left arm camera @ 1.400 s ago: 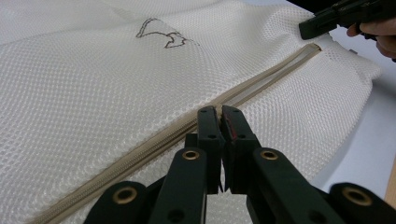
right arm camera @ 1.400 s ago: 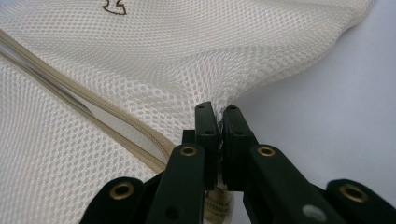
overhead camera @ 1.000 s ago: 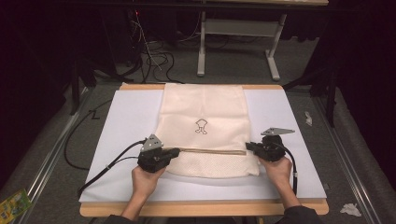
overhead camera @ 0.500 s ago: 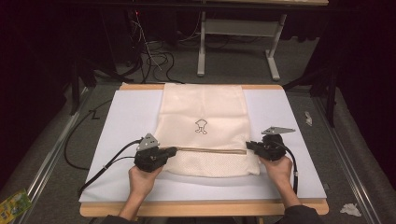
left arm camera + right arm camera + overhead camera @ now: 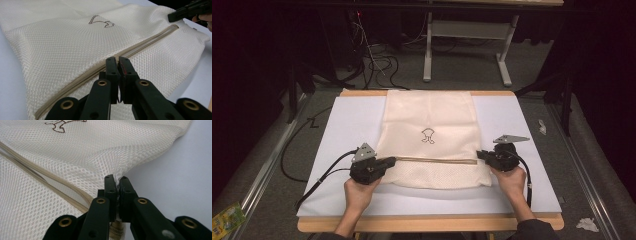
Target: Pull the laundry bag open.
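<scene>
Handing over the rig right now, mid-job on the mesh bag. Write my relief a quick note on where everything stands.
Left tongs: shut at the zipper on the bag's left side; what they pinch is hidden.
Right tongs: shut on the mesh bag at its right edge, by the zipper's end.
Bag lies flat on the white mat, zipper running across between both tongs.
Done: both ends held.
Left: the zipper looks closed, so probably pulling it along.

This looks like a lab or recording room rather than a home. A white-topped table (image 5: 532, 150) with a wooden edge stands on grey carpet amid darkness, with loose black cables (image 5: 377, 62) on the floor at eleven o'clock and a metal desk frame (image 5: 467, 45) at twelve.
</scene>
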A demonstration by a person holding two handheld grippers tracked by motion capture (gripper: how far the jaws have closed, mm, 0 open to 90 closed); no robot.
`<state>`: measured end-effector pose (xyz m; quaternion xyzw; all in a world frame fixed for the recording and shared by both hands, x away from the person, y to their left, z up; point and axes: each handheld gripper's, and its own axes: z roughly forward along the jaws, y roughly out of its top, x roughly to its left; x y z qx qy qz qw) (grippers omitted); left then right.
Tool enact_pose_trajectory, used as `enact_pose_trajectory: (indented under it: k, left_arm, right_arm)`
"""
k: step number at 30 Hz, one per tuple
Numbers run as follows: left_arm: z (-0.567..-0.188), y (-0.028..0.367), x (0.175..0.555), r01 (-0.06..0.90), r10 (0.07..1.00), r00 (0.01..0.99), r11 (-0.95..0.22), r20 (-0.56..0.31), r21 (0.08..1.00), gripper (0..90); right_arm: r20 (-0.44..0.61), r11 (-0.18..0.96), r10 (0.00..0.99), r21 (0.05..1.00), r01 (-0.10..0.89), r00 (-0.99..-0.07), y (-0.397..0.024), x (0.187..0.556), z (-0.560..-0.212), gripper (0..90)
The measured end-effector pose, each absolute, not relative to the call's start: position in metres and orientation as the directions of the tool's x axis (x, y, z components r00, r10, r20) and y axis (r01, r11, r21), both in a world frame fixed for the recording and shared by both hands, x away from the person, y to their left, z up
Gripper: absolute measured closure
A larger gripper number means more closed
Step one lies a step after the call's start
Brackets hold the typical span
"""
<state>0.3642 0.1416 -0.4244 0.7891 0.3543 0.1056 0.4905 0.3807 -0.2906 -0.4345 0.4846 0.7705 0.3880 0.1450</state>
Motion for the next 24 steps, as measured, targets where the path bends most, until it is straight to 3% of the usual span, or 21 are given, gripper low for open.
enact_pose_trajectory:
  k: [24]
  left_arm:
    - [-0.4233,0.1494,0.3644,0.461,0.675,0.715,-0.255,-0.185,0.850,87.3]
  right_arm:
    - [0.154,0.225,0.861,0.739,0.635,-0.485,-0.2918,0.3815,-0.4337,88.3]
